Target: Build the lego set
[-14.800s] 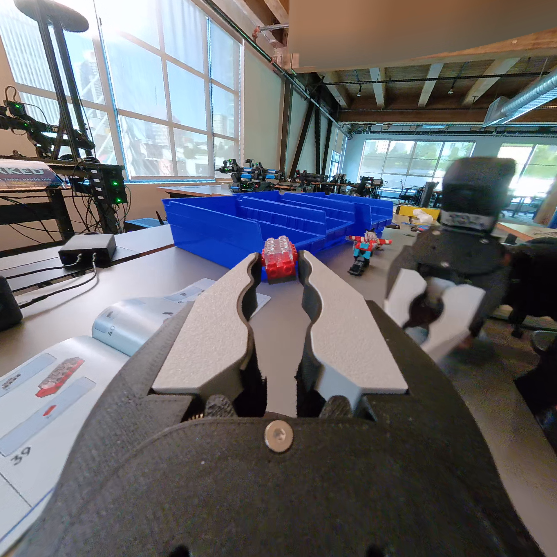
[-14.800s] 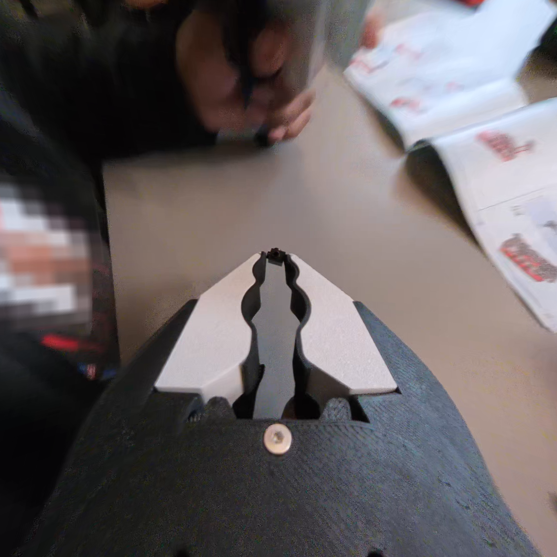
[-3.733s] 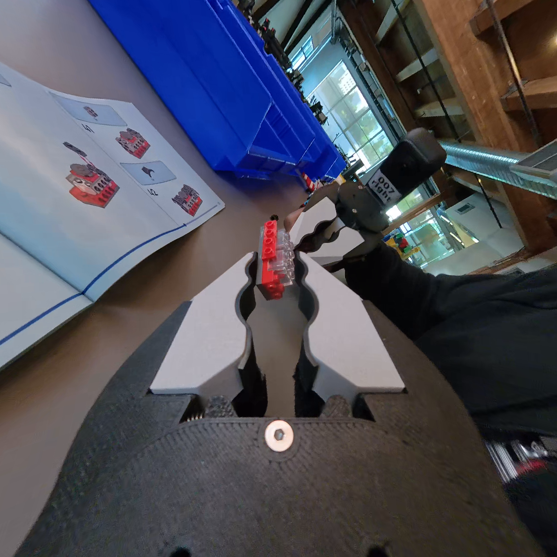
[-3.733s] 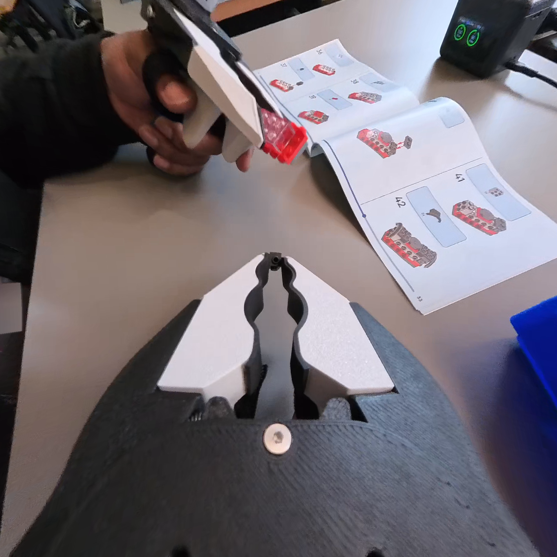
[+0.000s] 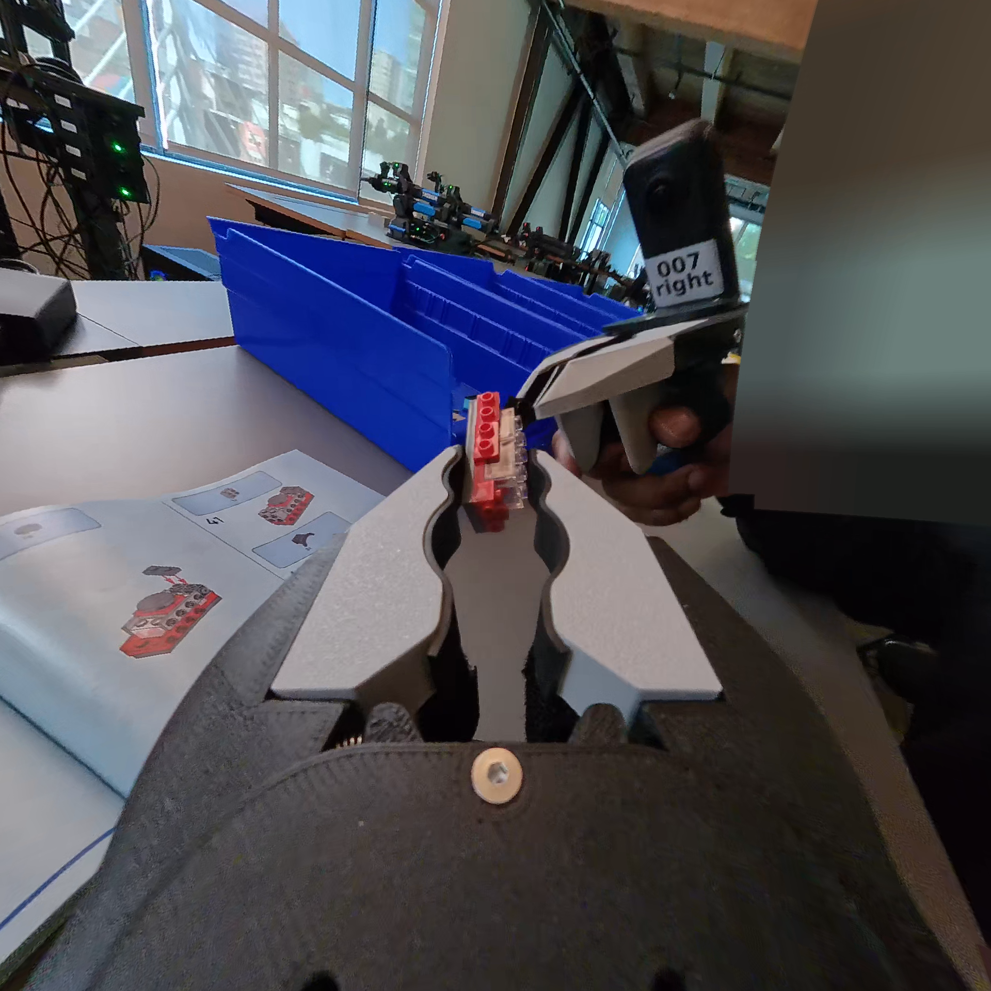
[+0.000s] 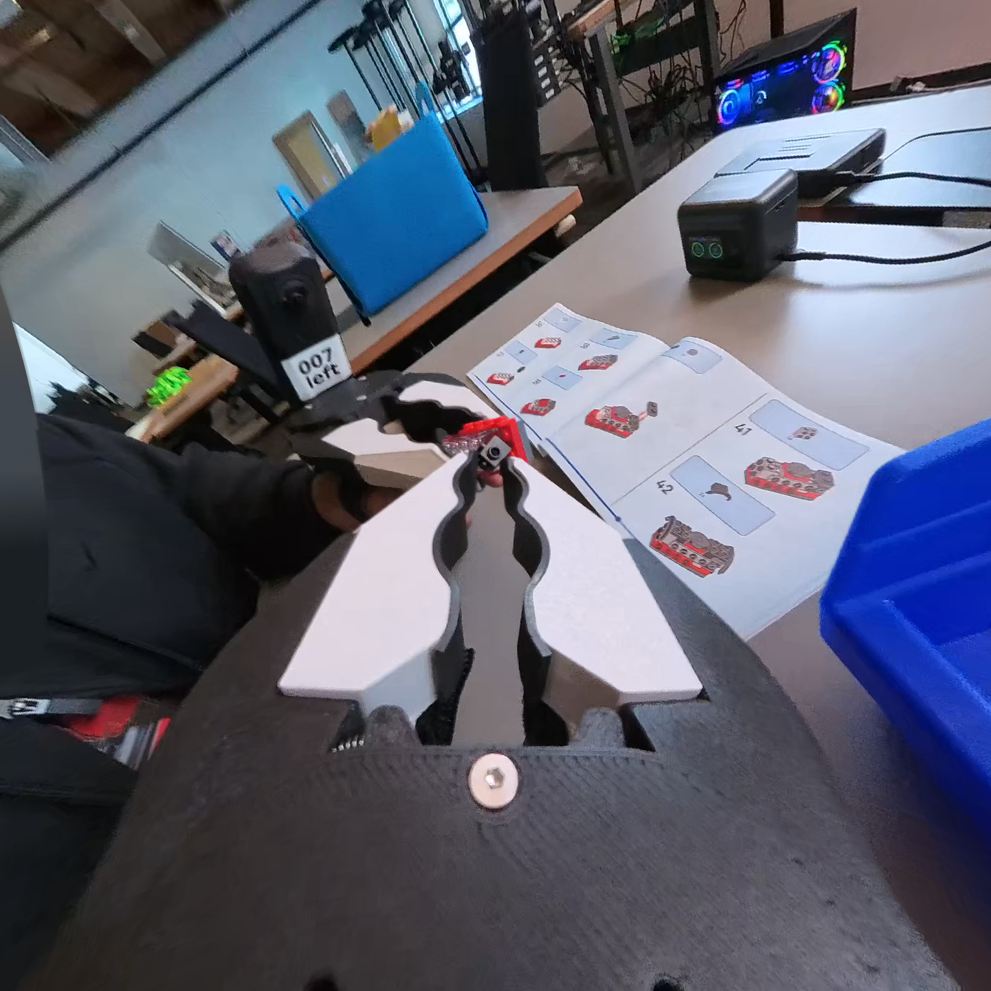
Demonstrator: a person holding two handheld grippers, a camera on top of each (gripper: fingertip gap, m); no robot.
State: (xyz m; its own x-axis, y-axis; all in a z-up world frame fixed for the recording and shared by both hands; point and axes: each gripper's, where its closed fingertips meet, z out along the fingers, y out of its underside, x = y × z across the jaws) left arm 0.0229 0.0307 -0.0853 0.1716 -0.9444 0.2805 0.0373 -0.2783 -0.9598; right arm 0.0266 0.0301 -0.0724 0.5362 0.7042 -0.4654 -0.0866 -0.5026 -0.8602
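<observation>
The right claw, gripping a black piece, had closed in against the red build the left claw held.

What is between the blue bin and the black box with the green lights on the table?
The open instruction booklet lies on the grey table between the blue bin and the black box. The right wrist view shows this.

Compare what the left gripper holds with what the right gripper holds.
The left gripper grips a red and clear lego assembly of many bricks; the right gripper pinches one small black piece. The assembly is far larger than the piece. The assembly sits between fingers set apart; the black piece sits at nearly closed tips. Both are held above the table, meeting.
</observation>
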